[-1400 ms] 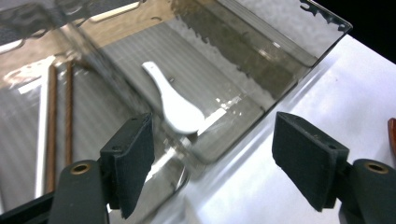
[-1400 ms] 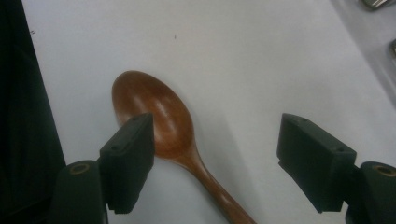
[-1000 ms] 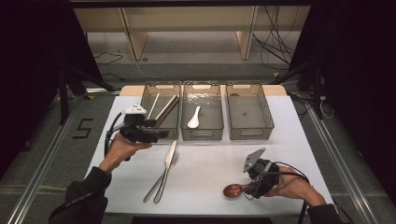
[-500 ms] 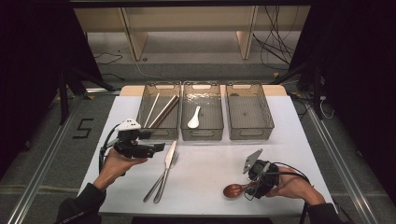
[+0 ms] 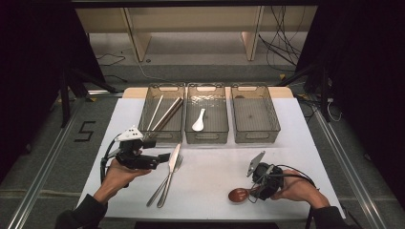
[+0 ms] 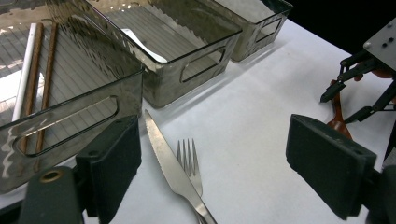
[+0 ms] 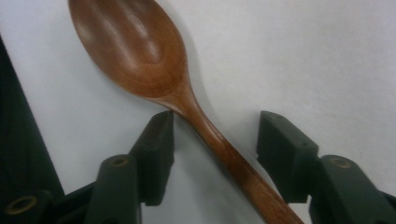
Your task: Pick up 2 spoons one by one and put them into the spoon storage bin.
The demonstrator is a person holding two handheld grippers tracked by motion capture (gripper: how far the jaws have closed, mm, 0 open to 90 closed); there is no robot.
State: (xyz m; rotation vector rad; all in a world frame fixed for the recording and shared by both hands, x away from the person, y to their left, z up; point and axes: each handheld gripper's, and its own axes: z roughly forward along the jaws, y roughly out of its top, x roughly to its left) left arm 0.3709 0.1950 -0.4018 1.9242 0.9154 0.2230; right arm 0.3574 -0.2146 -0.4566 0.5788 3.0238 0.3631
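spoon: wooden spoon point(image 7: 140, 60) lies flat on the bench point(image 5: 286, 143) near my front right corner; bowl points away from my right tool point(image 7: 215, 126), handle runs back between its jaws

right tool: jaws have just been closing, neck sits in the gap; pads don't look like they're pressing yet, so no grip

axis: handle slants across the gap, closer to the left pad

left tool: my left tool point(image 6: 215, 154) is wide open, holding nothing; knife point(image 6: 173, 172) and fork point(image 6: 189, 161) lie just ahead of it

nearer hand: right, easily

hard to see: handle end is cut off; pad contact is tough to judge
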